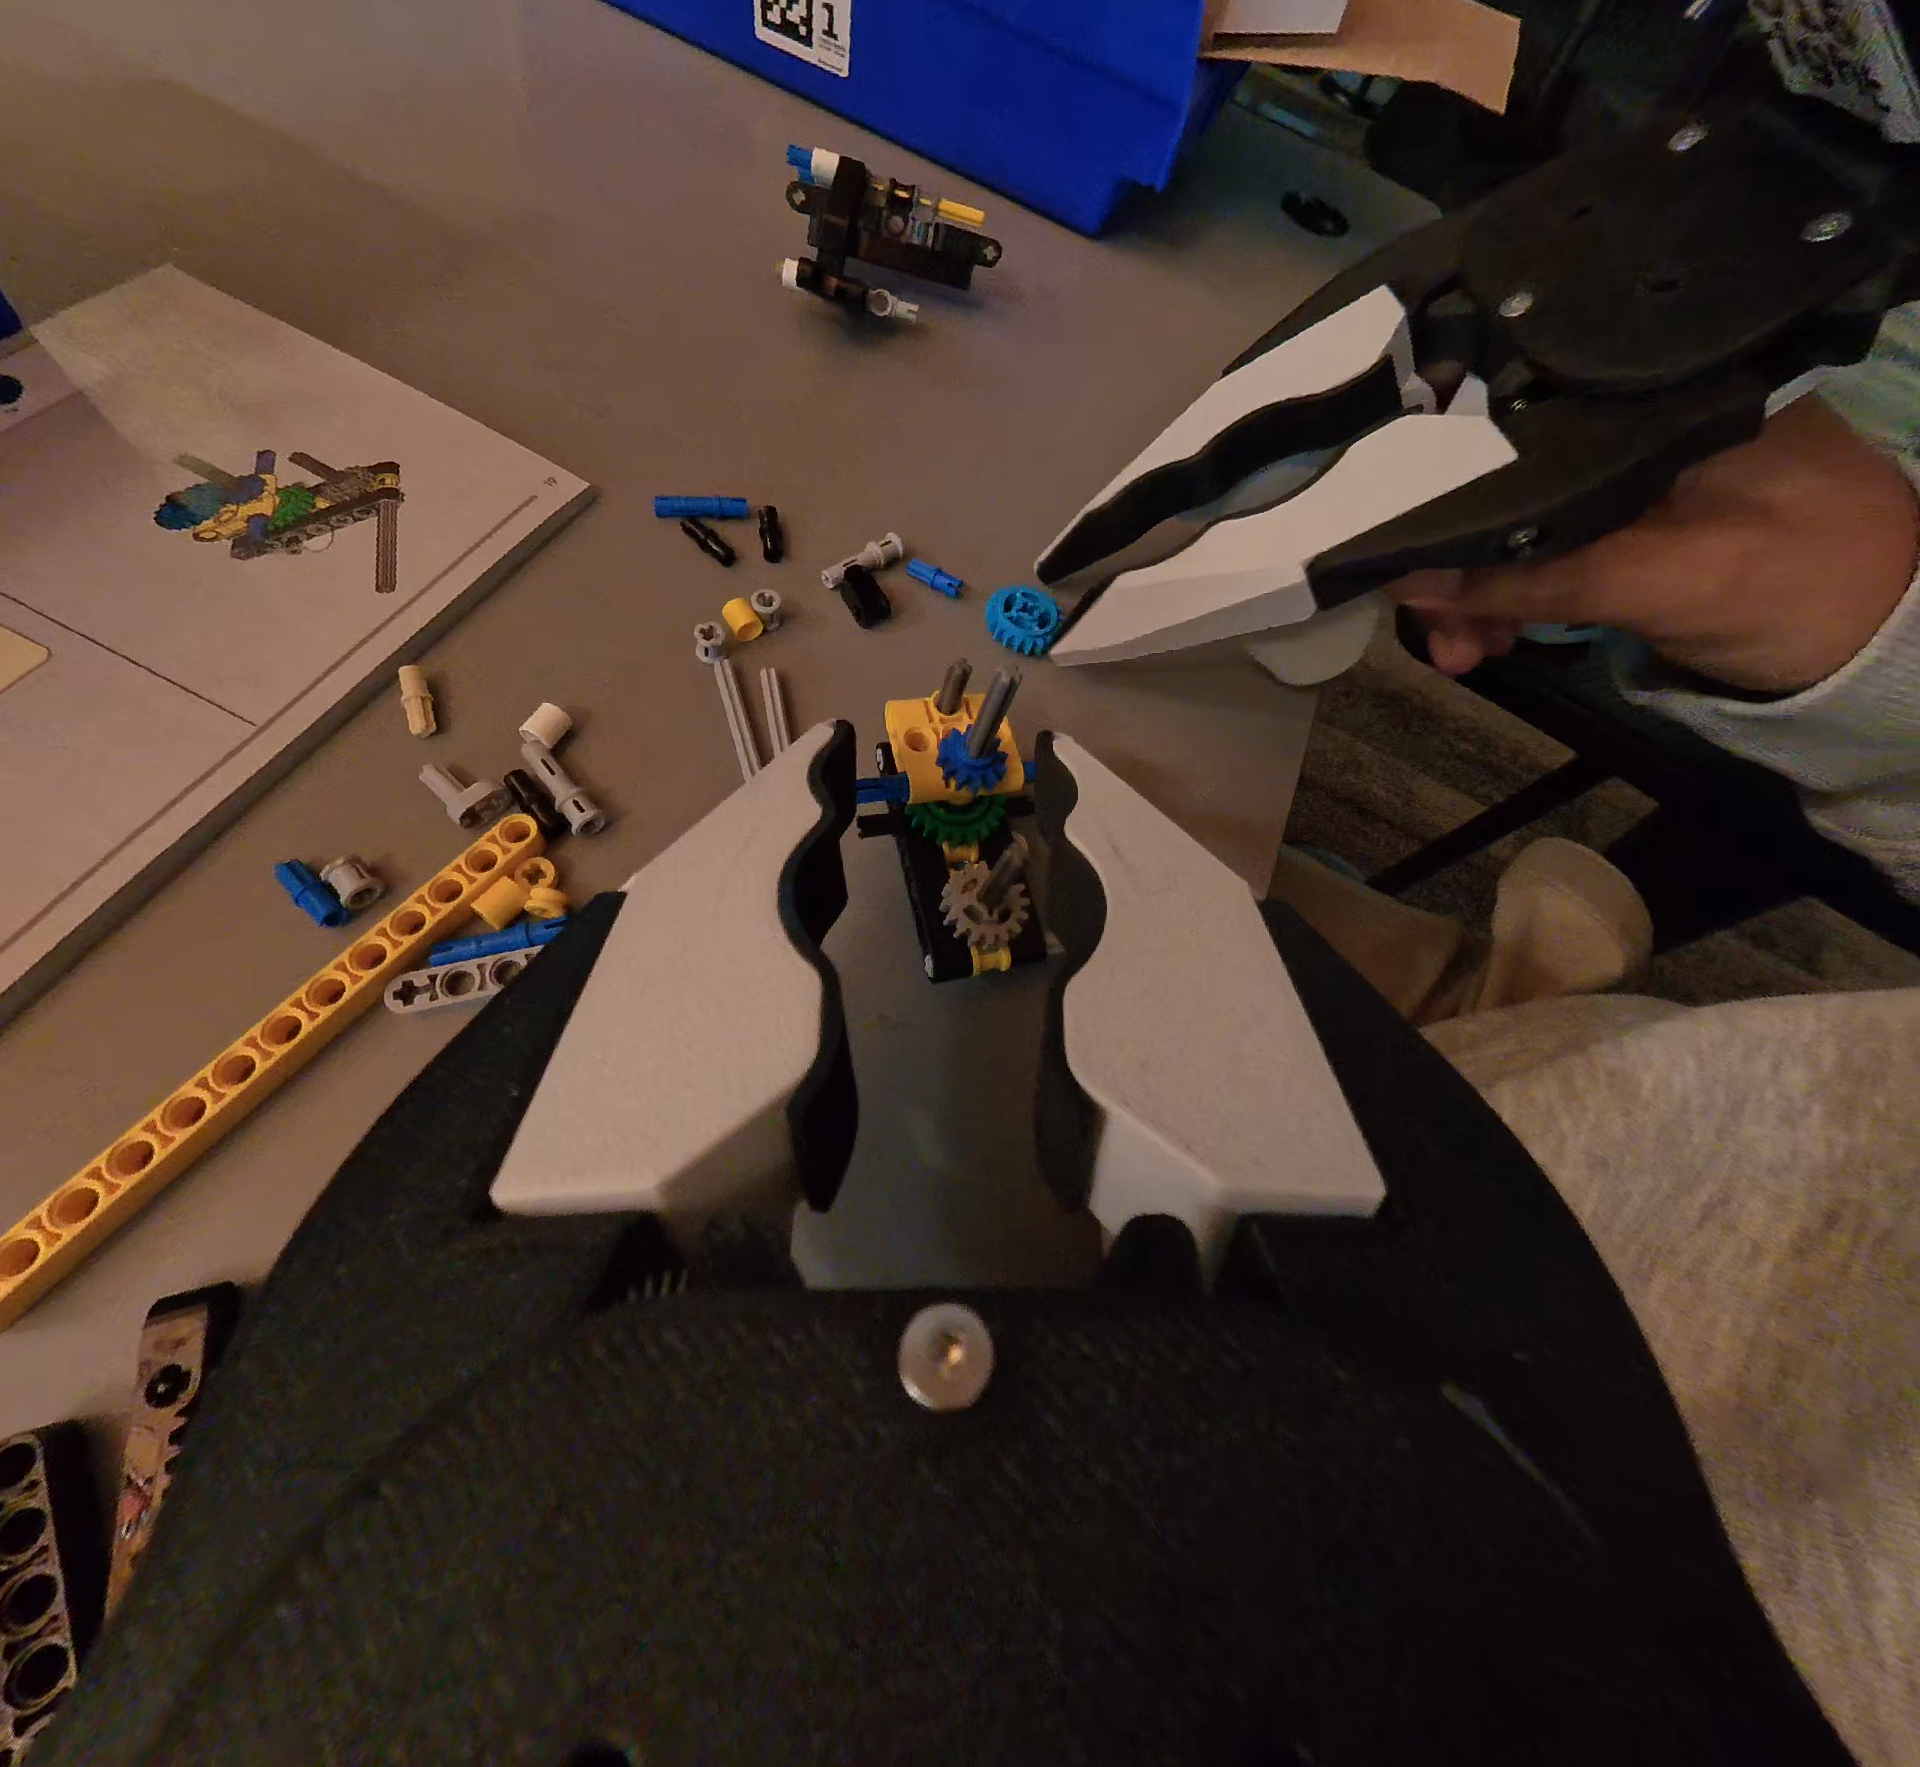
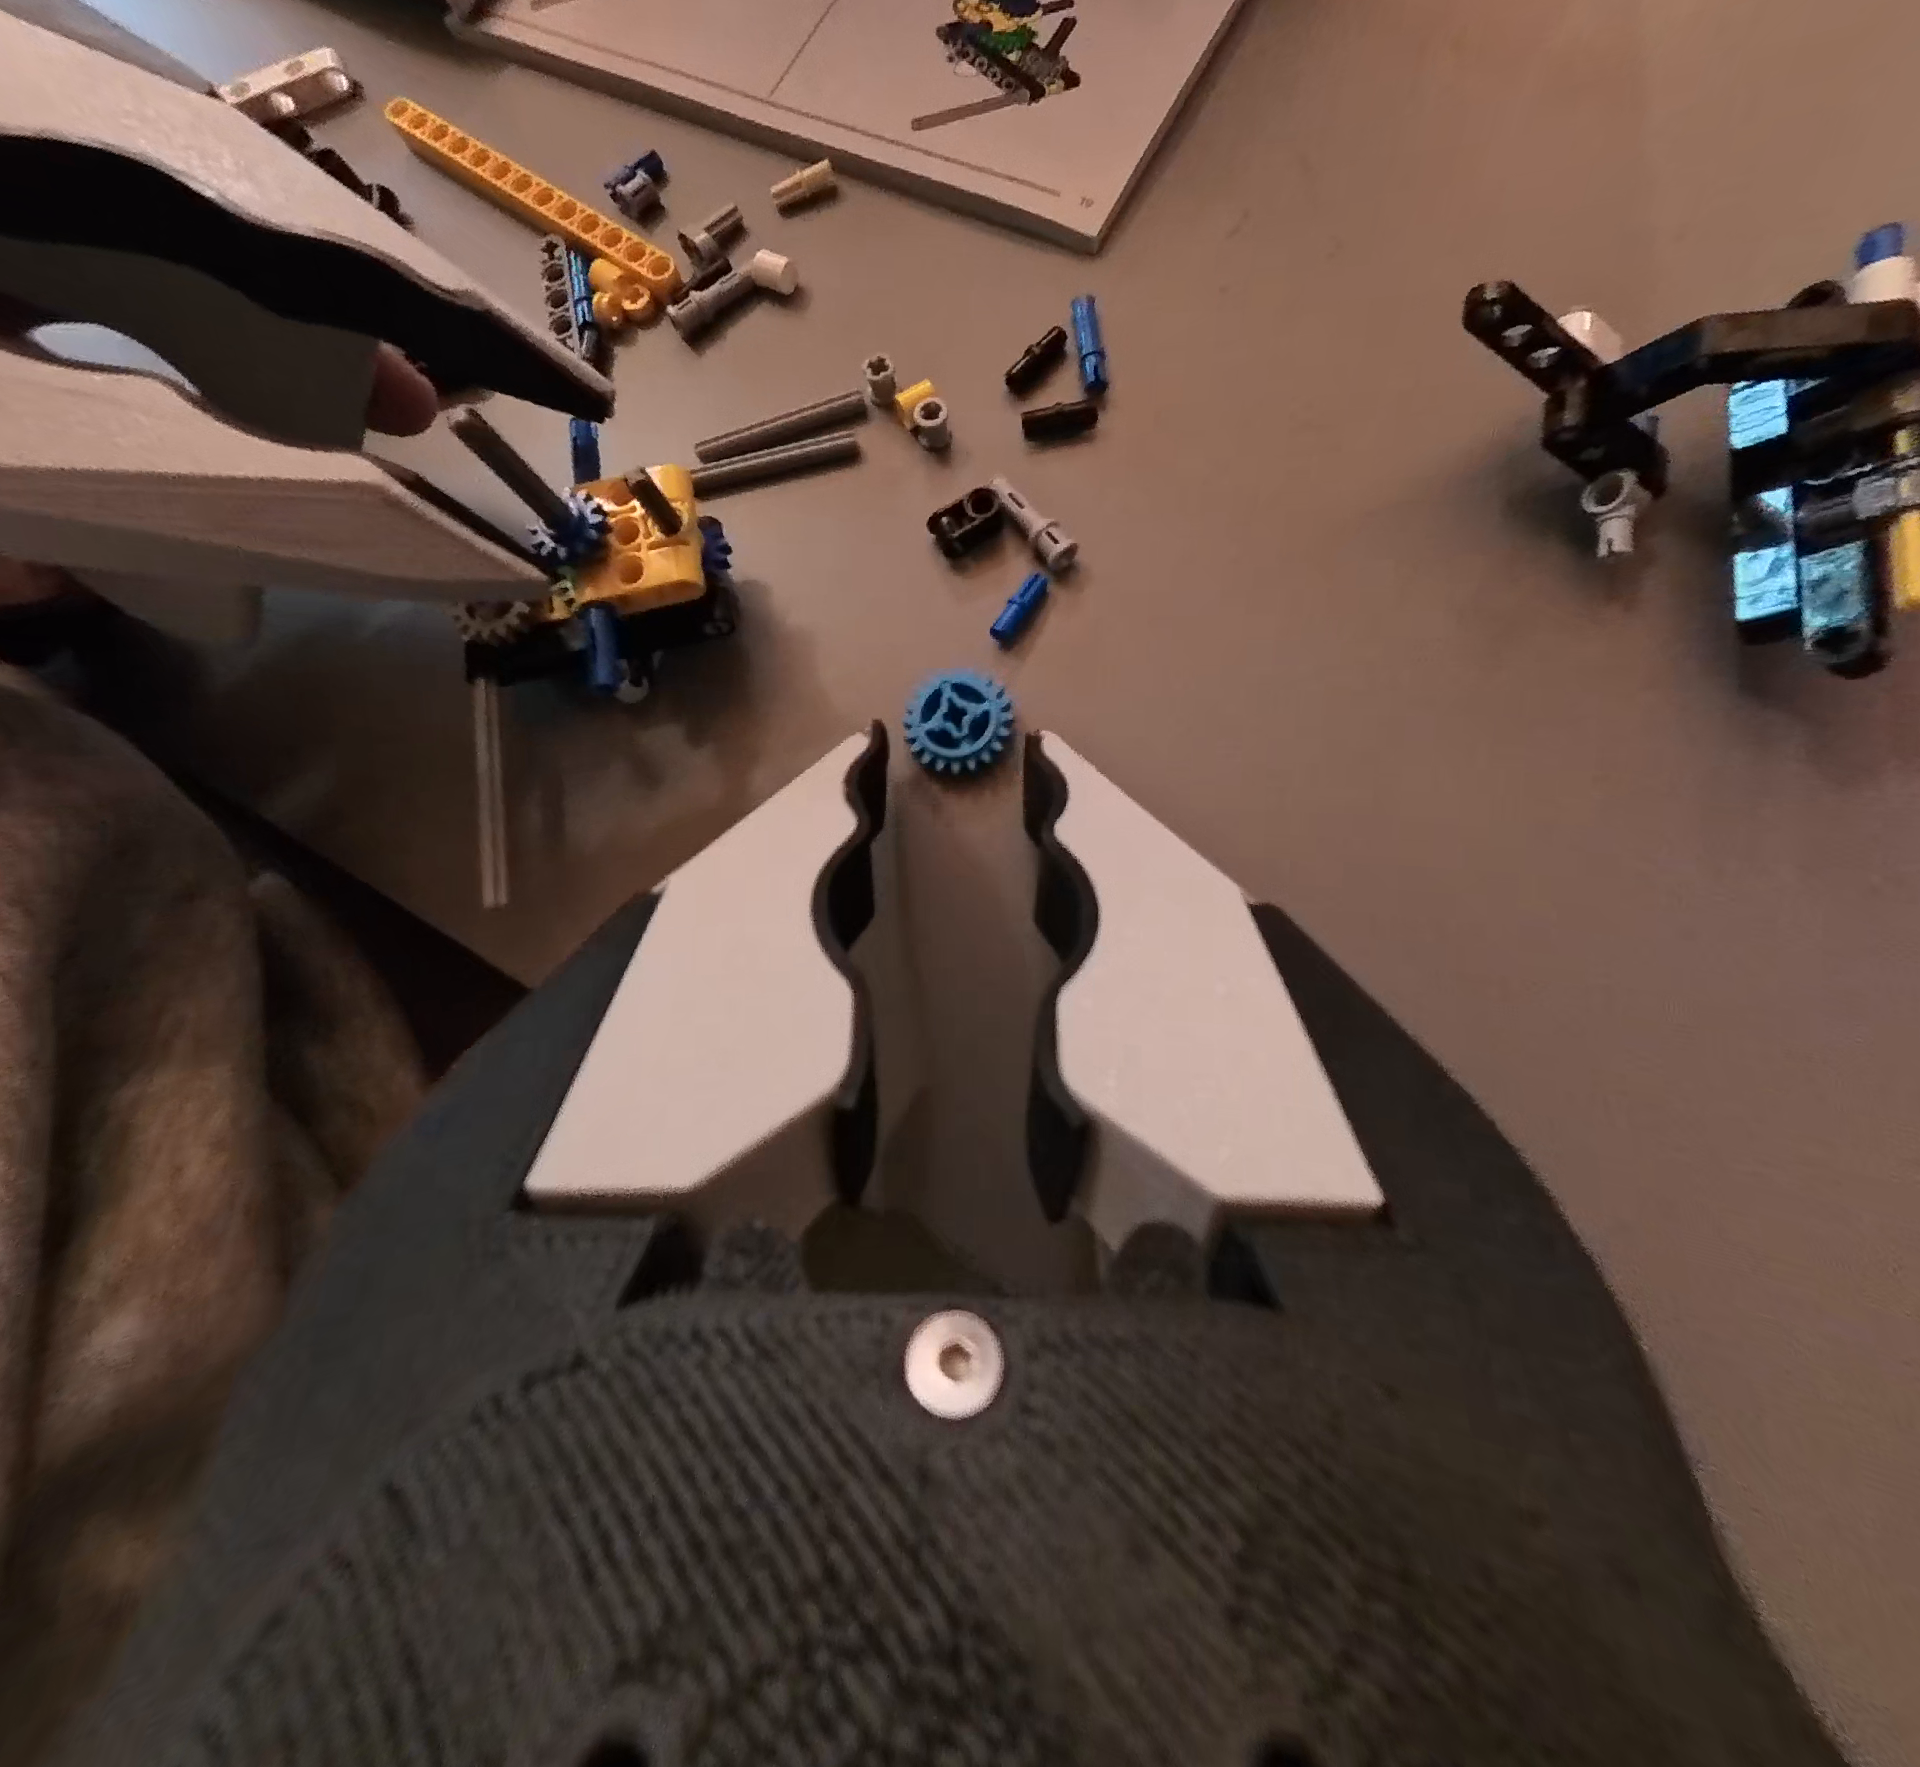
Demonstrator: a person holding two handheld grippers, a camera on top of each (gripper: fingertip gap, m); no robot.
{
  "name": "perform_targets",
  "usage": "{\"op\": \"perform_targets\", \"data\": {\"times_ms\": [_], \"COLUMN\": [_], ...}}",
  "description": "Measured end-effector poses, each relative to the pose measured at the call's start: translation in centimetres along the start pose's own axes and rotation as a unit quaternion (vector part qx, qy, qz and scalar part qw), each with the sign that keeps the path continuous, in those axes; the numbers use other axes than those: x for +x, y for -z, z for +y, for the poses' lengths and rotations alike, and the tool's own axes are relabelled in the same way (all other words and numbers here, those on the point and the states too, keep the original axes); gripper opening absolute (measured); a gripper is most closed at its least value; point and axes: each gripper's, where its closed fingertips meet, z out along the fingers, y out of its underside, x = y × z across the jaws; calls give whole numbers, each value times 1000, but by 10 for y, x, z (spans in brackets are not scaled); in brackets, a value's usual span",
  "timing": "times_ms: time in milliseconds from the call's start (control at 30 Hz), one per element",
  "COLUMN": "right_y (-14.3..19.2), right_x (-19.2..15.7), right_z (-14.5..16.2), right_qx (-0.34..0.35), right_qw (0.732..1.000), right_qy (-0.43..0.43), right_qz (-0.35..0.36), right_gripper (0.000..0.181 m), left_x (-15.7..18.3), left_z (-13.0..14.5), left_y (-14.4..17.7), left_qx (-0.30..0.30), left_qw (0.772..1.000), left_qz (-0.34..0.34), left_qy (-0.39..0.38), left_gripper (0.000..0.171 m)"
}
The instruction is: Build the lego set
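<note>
A gear assembly (image 1: 920, 730) with a yellow block, small blue, green and grey gears and grey axles stands near the table's front edge. It also shows in the right wrist view (image 2: 644, 554). My left gripper (image 1: 938, 746) straddles it, with both fingers against its sides. That gripper shows at the left of the right wrist view (image 2: 577, 496). A blue gear (image 2: 951, 720) lies flat on the table. My right gripper (image 2: 954, 741) is open, its tips on either side of the gear's near edge. The left wrist view also shows the gear (image 1: 1018, 616) and the right gripper (image 1: 1055, 611).
An open instruction booklet (image 1: 260, 574) lies at the left. A blue bin (image 1: 935, 3) stands at the back. A black sub-assembly (image 1: 894, 231) sits in front of it. A long yellow beam (image 1: 260, 1042), grey axles (image 1: 748, 709) and several loose pins lie between. The table edge (image 1: 1299, 782) is close. Tip to tip, the grippers are about 8 centimeters apart.
</note>
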Motion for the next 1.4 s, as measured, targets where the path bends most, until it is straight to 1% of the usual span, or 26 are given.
{"op": "perform_targets", "data": {"times_ms": [167, 433, 567, 633, 700, 767, 867, 967, 1133, 1200, 1400], "right_y": [-5, -5, 1, 5, 8, 10, 8, 3, 2, 2, 1], "right_x": [0, -3, -10, -11, -15, -26, -42, -48, -51, -50, -54], "right_z": [-1, -2, -14, -23, -33, -43, -49, -46, -48, -50, -48], "right_qx": [6, 3, 21, 31, 43, 58, 66, 57, 62, 62, 47], "right_qw": [1000, 1000, 997, 995, 995, 995, 993, 994, 994, 994, 995], "right_qy": [-7, 30, 79, 90, 83, 66, 40, 39, 22, 18, 14], "right_qz": [4, 7, -5, -11, -26, -56, -90, -84, -87, -84, -82], "right_gripper": [21, 20, 20, 20, 20, 20, 20, 20, 19, 19, 20], "left_x": [0, 0, 0, 0, 1, 1, 1, 2, 3, 3, 5], "left_z": [0, 0, 0, 1, 1, 1, 3, 6, 8, 8, 8], "left_y": [0, 0, 0, -1, -1, -1, -1, 2, 1, 1, 2], "left_qx": [1, 1, -1, -2, -5, -6, -10, -14, -21, -21, -20], "left_qw": [1000, 1000, 1000, 1000, 1000, 1000, 1000, 1000, 1000, 1000, 1000], "left_qz": [0, 2, 3, 1, -1, -5, -9, -11, -5, -3, -3], "left_qy": [1, 2, 3, 1, -3, -7, -13, -17, -11, -11, -16], "left_gripper": [31, 31, 31, 31, 31, 31, 31, 31, 28, 24, 22]}}
